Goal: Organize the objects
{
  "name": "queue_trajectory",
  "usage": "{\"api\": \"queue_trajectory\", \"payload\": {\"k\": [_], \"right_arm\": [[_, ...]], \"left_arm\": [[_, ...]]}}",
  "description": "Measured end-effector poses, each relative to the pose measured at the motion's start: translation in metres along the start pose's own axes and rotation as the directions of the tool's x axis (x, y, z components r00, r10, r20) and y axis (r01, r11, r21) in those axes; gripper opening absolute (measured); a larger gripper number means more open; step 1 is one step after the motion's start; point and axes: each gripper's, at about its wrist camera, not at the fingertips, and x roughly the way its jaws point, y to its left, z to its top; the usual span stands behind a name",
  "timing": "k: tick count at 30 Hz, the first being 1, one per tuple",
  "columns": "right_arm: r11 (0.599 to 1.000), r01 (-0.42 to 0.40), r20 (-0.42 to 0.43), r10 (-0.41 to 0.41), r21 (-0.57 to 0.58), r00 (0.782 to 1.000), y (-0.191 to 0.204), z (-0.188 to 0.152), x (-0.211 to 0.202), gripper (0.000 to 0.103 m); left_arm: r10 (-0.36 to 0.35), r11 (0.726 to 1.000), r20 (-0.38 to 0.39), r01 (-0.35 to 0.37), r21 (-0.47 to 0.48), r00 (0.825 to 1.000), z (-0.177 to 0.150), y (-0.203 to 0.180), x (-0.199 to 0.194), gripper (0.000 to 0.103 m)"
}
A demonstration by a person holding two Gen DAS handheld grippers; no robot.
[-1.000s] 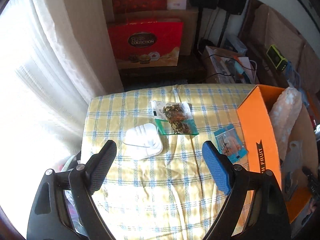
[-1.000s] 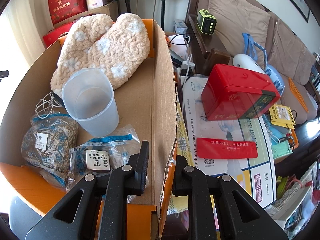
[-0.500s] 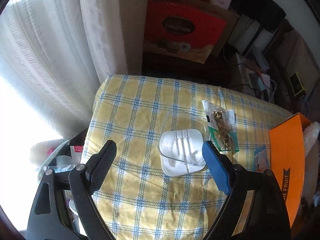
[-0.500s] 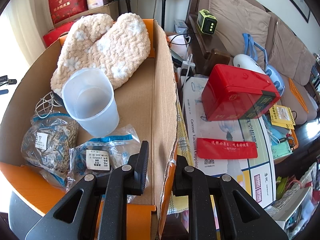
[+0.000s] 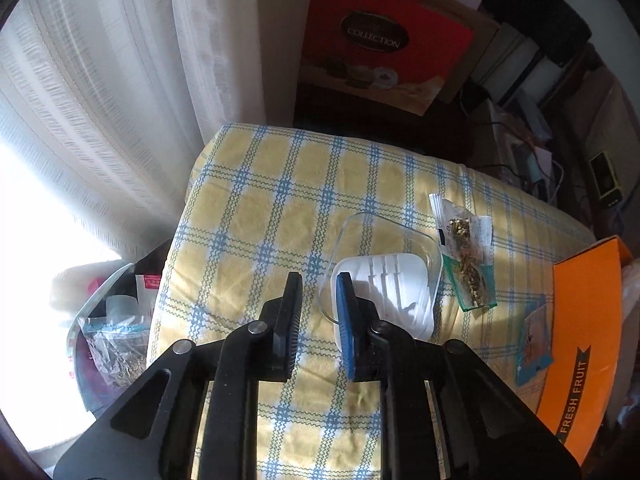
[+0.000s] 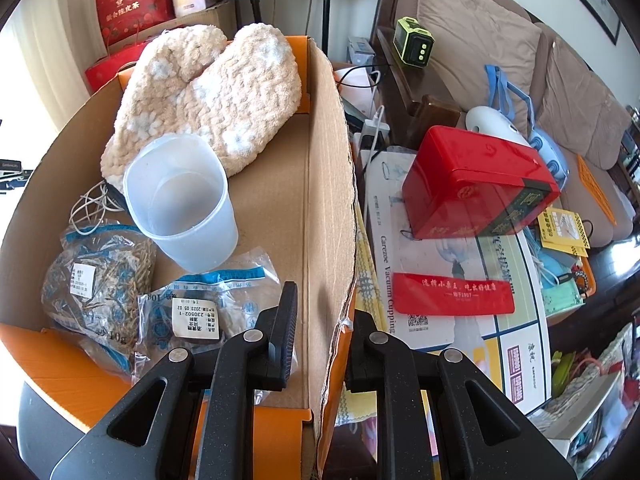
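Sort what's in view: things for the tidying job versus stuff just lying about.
Job: clear dish, white insert, herb packet, blue packet, orange box, plastic cup.
Lying about: red tin, chocolate box, green gadget, sofa cushion.

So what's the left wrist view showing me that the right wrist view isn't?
Only the left wrist view: the left gripper, whose jaws have just been closing with the clear container's near rim between them (grip unclear), a white ridged piece in it, and a herb packet.
Only the right wrist view: the right gripper clamped on the orange box wall, and the plastic cup, fluffy knit item and bagged herbs inside.
Both: the orange box and the checked cloth.
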Motion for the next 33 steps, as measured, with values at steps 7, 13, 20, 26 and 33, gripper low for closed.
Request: {"api": "queue_trajectory", "payload": {"k": [7,13,20,26,33], "right_arm": [[1.0,0.001,0.0,-0.001,-0.002,1.0,0.0,-0.002,0.0,0.018],[1.0,0.001,0.0,-0.001,-0.002,1.0,0.0,-0.001,0.0,0.018],[1.0,0.001,-0.001,-0.001,-0.002,1.0,0.0,-0.001,0.0,0.018],[1.0,0.007,-0.005,-0.007,-0.005,1.0,0.0,-0.004,0.0,0.019],[1.0,0.004,-0.013,-0.004,-0.001,1.0,-0.001,-0.003,0.0,0.019]], "left_arm": [[0.002,1.0,0.024,-0.001,-0.013,1.0,-0.008,0.015,-0.017,0.004],[-0.024,0.999,0.04,0.025,-0.03,0.999,-0.019,0.026,-0.029,0.002],[-0.028,0.999,0.041,0.03,-0.044,0.999,-0.021,0.034,-0.031,0.002],[-0.041,0.998,0.03,0.042,-0.054,0.999,-0.019,0.032,-0.028,0.009],[-0.058,0.995,0.029,0.06,-0.085,0.998,-0.013,0.029,-0.023,0.039]]}}
